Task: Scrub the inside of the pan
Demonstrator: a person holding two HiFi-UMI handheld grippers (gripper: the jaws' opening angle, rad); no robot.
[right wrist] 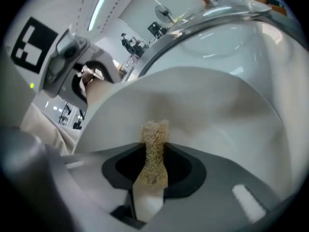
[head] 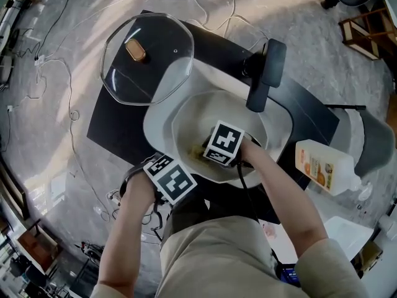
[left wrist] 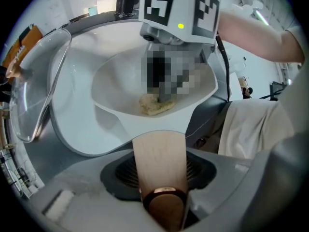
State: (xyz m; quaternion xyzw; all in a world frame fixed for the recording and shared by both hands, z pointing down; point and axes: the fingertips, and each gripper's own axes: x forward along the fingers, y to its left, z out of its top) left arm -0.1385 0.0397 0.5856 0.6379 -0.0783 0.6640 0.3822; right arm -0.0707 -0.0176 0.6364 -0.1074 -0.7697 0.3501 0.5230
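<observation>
A white pan (head: 263,126) rests tilted inside a larger white pan (head: 160,107) on a black table (head: 118,132). My left gripper (head: 173,177) is shut on the pan's wooden handle (left wrist: 159,161), which has a copper ring near the jaws of the left gripper (left wrist: 161,190). My right gripper (head: 222,144) reaches down into the pan, shut on a beige scrub sponge (right wrist: 154,144). The sponge (left wrist: 154,105) touches the pan's bottom (left wrist: 120,81), and its tip sticks out past the right gripper (right wrist: 152,178) against the inner wall (right wrist: 212,115).
A glass lid (head: 147,58) with a brown knob leans on the larger pan's left rim. That pan's black handle (head: 267,73) points away at the back. A soap bottle (head: 322,166) lies at the right. Cables run over the grey floor (head: 56,104).
</observation>
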